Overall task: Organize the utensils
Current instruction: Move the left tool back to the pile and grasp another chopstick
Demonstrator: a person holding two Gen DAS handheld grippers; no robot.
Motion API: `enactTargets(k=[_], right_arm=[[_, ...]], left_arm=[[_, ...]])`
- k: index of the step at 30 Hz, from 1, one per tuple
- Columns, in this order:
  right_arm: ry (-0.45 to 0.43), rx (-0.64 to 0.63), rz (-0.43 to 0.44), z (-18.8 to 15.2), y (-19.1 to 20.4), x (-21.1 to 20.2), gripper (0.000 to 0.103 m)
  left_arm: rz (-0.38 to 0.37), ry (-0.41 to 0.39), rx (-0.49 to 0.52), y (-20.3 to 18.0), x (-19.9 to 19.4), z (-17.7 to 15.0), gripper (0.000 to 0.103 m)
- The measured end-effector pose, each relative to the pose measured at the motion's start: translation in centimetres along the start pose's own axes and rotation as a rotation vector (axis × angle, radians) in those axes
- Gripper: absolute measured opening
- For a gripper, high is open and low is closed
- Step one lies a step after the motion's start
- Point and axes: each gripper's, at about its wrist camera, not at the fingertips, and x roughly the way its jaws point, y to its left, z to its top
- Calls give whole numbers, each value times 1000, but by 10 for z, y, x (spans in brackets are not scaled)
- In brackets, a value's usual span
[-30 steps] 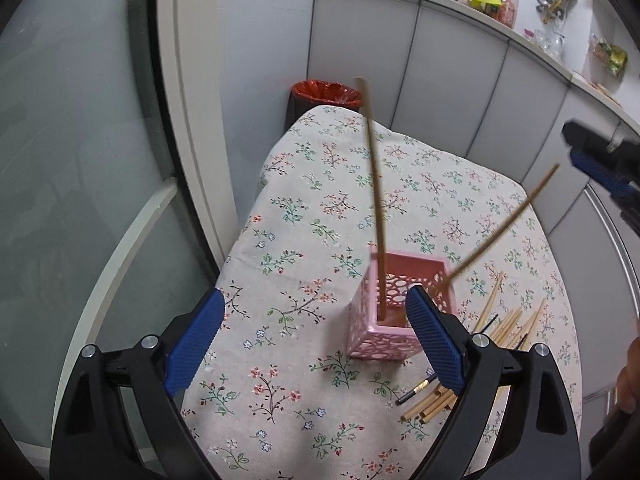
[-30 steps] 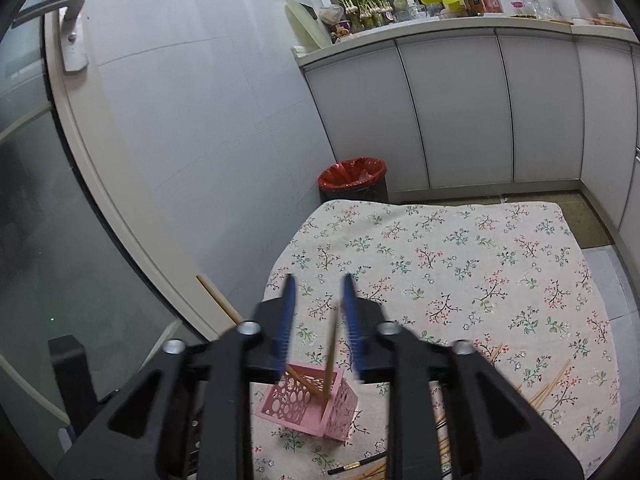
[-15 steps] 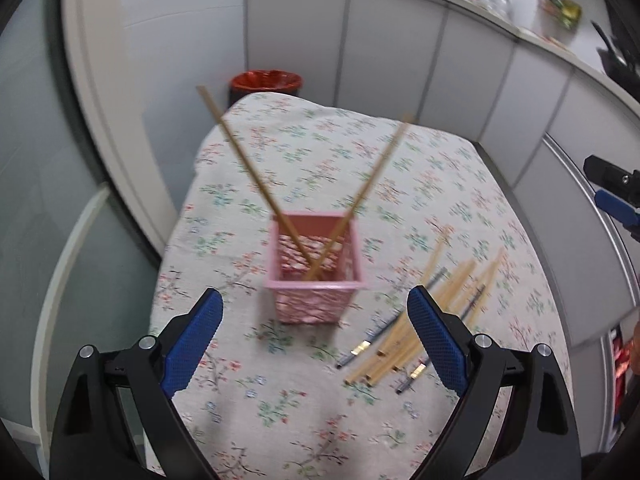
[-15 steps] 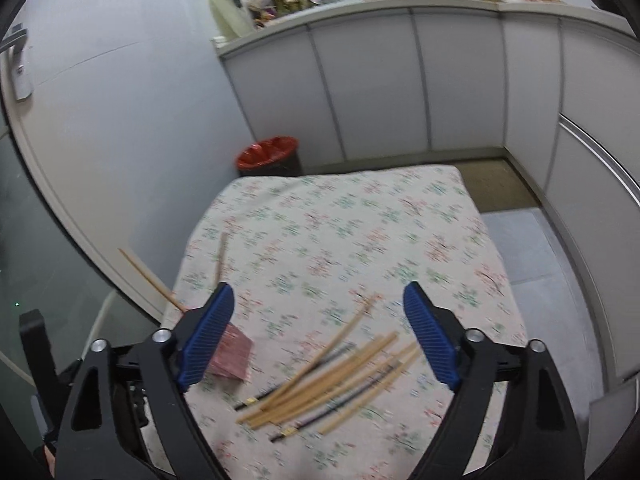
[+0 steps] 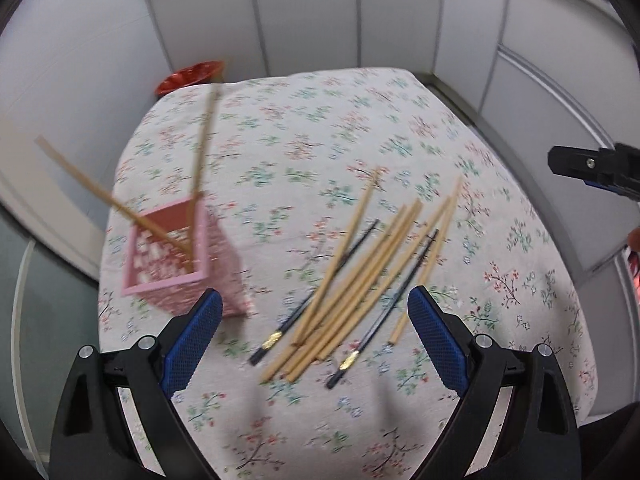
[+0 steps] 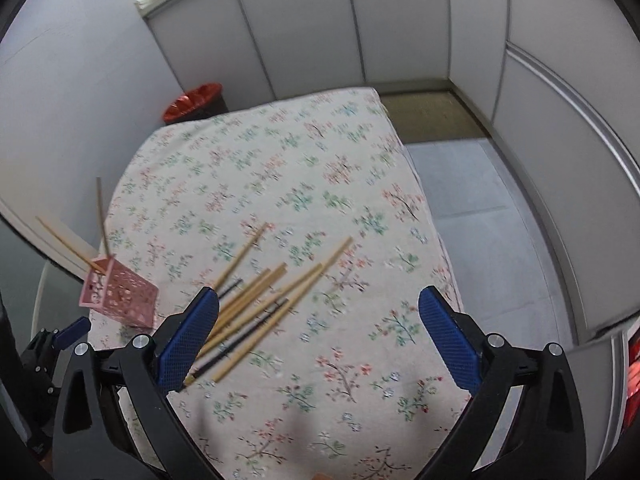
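A pink lattice holder [image 5: 176, 256] stands at the table's left with two wooden chopsticks [image 5: 200, 148] leaning in it; it also shows in the right wrist view [image 6: 116, 294]. A loose pile of several wooden and dark chopsticks [image 5: 360, 276] lies on the floral tablecloth, also seen in the right wrist view [image 6: 256, 304]. My left gripper [image 5: 314, 338] is open and empty, above the near ends of the pile. My right gripper [image 6: 318, 340] is open and empty, above the cloth to the right of the pile.
The floral tablecloth [image 6: 288, 168] covers the table. A red-lined bin [image 6: 192, 102] stands beyond the far edge by white cabinets [image 6: 400, 20]. A glass door [image 5: 24, 320] is to the left. The right gripper's tip [image 5: 592, 164] shows at the left view's right edge.
The right gripper opened, leaving a chopstick in the holder, and swung right. The left gripper swung from the holder to above the loose pile.
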Motion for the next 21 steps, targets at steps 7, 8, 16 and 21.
enactTargets(k=[7,8,16,21], right_arm=[[116,30,-127,-4,-38,29,96],[125,38,-129,-4,-42,31,96],[195,28,-119,-6,-56,52,96],[207,40,-119,-3,-64,57,96]], left_arm=[[27,56,82,-35,45,40,90],[14,71,71,-36,56,47,83],[4,170,21,-37,127,85,44],[-35,198,-1,-33,160,94,31]])
